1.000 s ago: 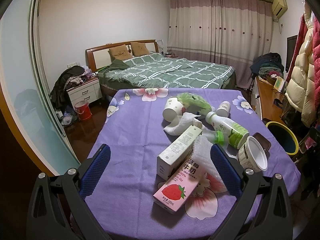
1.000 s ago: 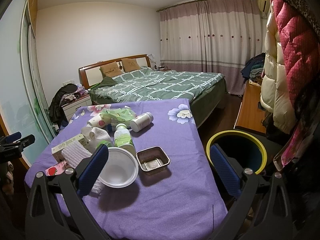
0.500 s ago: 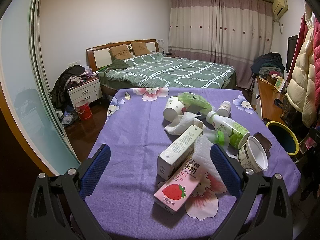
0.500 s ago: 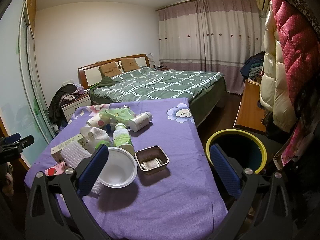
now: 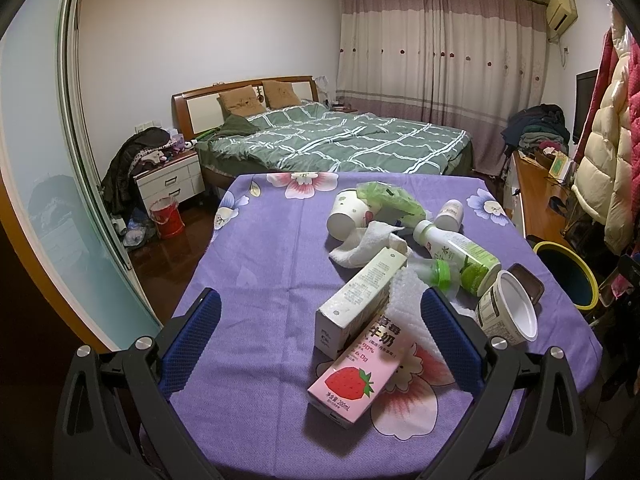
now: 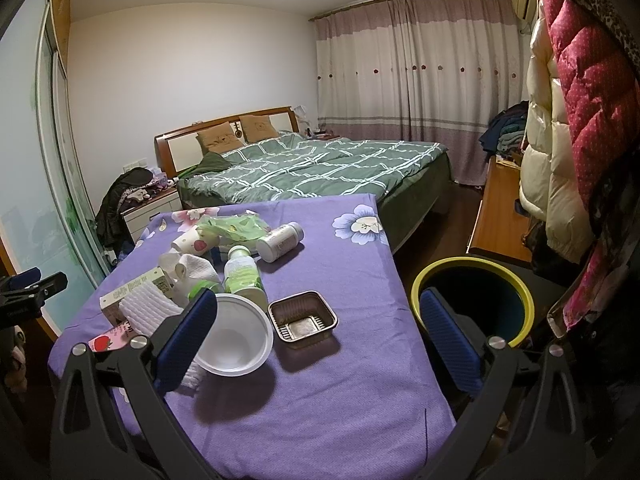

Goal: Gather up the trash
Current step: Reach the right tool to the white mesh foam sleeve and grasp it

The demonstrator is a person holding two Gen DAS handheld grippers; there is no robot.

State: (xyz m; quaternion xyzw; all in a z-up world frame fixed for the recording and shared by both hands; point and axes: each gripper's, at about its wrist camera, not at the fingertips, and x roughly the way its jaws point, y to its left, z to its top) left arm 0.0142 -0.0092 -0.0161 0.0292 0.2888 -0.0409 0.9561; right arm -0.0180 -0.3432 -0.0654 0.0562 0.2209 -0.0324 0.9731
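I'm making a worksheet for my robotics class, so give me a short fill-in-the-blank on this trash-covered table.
1. The carton nearest the left hand-held gripper shows a red ____.
2. The bin beside the table has a ____ rim.
3. The tablecloth is ____ with flowers.
4. Both the left and the right hand-held gripper hold ____.

Missing words: strawberry; yellow; purple; nothing

A wooden-framed bed with a green checked quilt (image 5: 340, 144) stands beyond the purple flowered tabletop (image 5: 264, 264). A white bedside cabinet (image 5: 170, 178) stands beside it, before pink-and-white curtains (image 6: 420, 80).
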